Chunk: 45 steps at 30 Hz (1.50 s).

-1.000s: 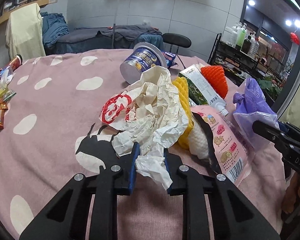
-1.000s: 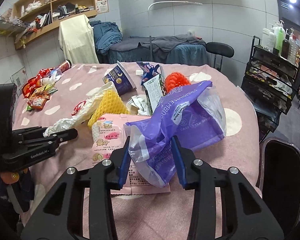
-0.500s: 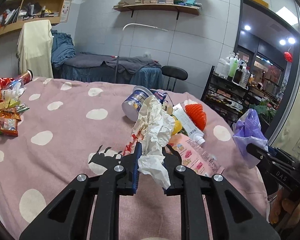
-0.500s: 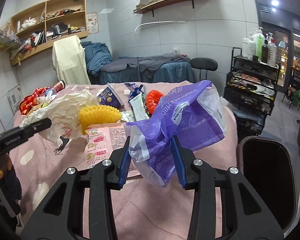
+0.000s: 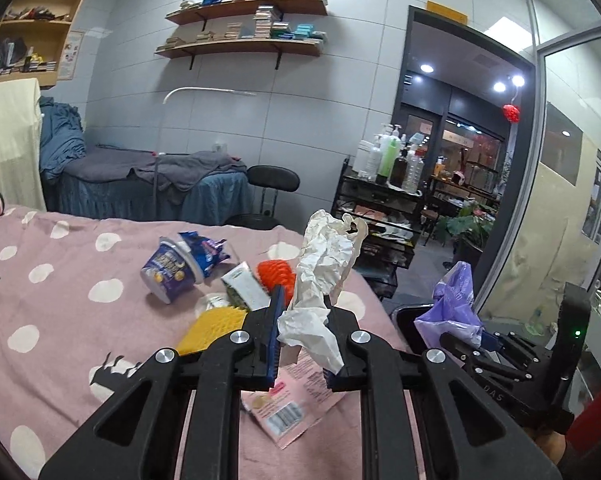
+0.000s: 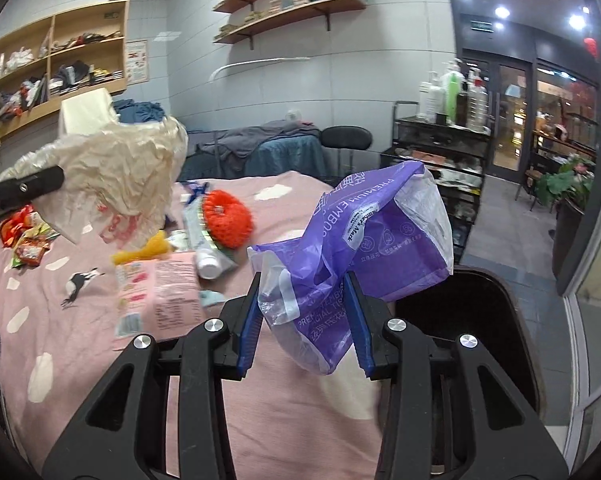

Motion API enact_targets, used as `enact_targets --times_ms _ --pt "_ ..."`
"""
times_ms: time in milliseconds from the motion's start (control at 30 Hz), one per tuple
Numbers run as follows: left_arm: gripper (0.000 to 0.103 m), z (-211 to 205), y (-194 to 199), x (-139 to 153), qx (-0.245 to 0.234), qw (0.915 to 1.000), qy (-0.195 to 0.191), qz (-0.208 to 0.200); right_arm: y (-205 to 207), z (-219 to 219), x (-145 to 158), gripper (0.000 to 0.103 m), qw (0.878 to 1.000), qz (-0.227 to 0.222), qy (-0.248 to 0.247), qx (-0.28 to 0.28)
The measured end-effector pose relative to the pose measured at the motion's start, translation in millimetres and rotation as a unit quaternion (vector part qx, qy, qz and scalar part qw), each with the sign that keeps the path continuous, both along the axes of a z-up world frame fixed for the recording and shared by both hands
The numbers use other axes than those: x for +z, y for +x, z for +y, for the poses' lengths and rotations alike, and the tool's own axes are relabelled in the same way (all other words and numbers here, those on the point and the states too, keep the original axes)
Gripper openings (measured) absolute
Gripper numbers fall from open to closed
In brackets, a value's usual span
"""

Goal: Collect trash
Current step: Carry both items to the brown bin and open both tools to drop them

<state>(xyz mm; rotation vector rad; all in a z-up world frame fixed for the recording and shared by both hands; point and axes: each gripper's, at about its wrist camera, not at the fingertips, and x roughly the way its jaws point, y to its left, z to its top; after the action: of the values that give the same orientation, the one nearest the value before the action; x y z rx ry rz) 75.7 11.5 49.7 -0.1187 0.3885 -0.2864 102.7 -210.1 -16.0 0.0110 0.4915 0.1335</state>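
My left gripper is shut on a crumpled white paper wrapper and holds it up above the pink dotted tablecloth. The wrapper also shows in the right wrist view. My right gripper is shut on a purple plastic bag, held in the air beside the table's right edge, next to a black trash bin. The bag and bin also show in the left wrist view, the bag over the bin.
On the table lie a purple cup, a blue wrapper, an orange foam net, a yellow foam net, a tube, a pink packet and snack wrappers at far left. A black trolley stands behind.
Both grippers rose and swung right toward the bin. The white wrapper lifted clear of the trash pile; the purple bag moved from over the table to beside the bin.
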Motion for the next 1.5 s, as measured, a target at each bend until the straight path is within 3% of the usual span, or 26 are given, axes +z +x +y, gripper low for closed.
enact_targets --times_ms 100,533,700,733,867,1067,1300,1500 --pt "0.016 -23 9 2 -0.03 0.9995 -0.001 -0.01 5 -28 -7 0.04 0.999 0.015 0.014 -0.033" --pt "0.016 -109 47 -26 -0.15 0.9877 0.008 0.042 43 -112 -74 0.044 0.981 0.127 0.089 -0.115" --pt "0.016 -131 46 -38 -0.171 0.9832 0.018 0.06 47 -118 -95 0.079 0.976 0.147 0.101 -0.128" --pt "0.016 -134 46 -38 -0.174 0.9827 0.019 0.062 47 -118 -97 0.081 0.975 0.147 0.102 -0.133" --pt "0.016 -142 52 -43 -0.188 0.9788 0.012 0.082 39 -124 -99 0.083 0.973 0.14 0.107 -0.151" --pt "0.016 -165 61 -45 -0.209 0.9727 0.014 0.1 13 -132 -74 0.09 0.97 0.075 0.088 -0.212" --pt "0.016 -204 72 -61 -0.238 0.9601 0.042 0.141 -21 -157 -50 0.097 0.95 0.014 0.091 -0.298" --pt "0.016 -231 82 -78 -0.262 0.9443 0.062 0.189 -26 -178 -43 0.097 0.939 0.002 0.106 -0.326"
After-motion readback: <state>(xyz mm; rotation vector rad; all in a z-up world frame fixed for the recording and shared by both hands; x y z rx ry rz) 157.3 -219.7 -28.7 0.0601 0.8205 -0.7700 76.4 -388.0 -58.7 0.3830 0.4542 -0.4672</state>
